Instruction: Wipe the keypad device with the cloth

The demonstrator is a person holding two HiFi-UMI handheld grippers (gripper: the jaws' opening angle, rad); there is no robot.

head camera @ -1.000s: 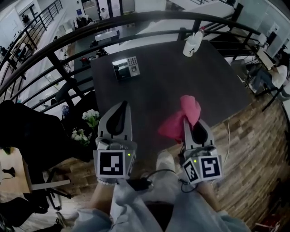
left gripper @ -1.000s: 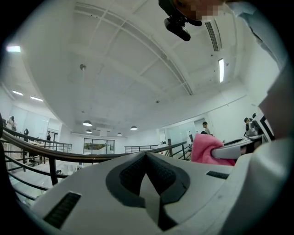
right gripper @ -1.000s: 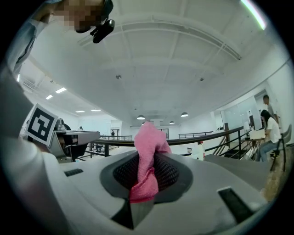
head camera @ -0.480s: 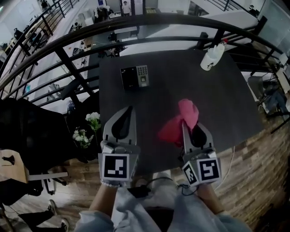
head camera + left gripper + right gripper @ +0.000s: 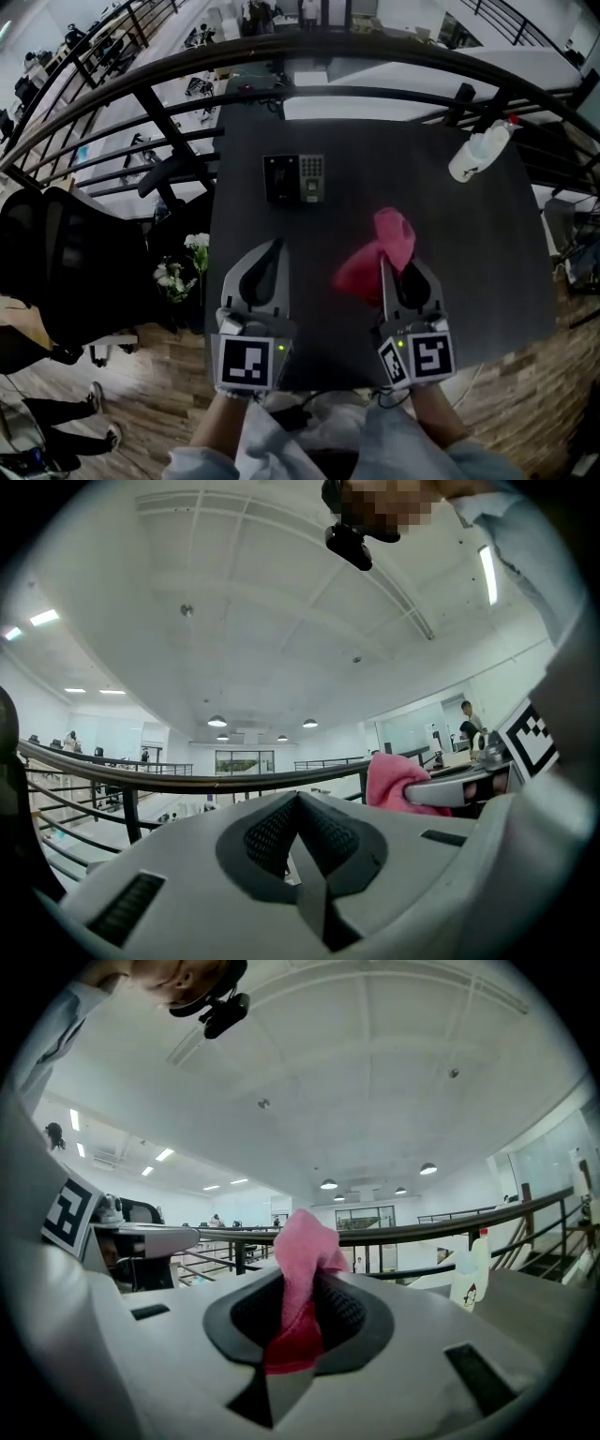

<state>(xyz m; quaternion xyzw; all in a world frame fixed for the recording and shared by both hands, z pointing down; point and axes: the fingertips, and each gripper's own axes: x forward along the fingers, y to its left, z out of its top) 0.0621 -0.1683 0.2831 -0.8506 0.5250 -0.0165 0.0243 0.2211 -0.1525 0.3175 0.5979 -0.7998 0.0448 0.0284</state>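
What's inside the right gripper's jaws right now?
The pink cloth, pinched between the right gripper's shut jaws, its free end bunched above them. The clamped part itself is hidden.

You face a dark worktop (image 5: 487, 272). A white spray bottle (image 5: 480, 151) stands on its far right corner. A black railing (image 5: 187, 58) curves beyond its far edge. Left of it are white flowers (image 5: 178, 269) and a black chair (image 5: 66, 272).
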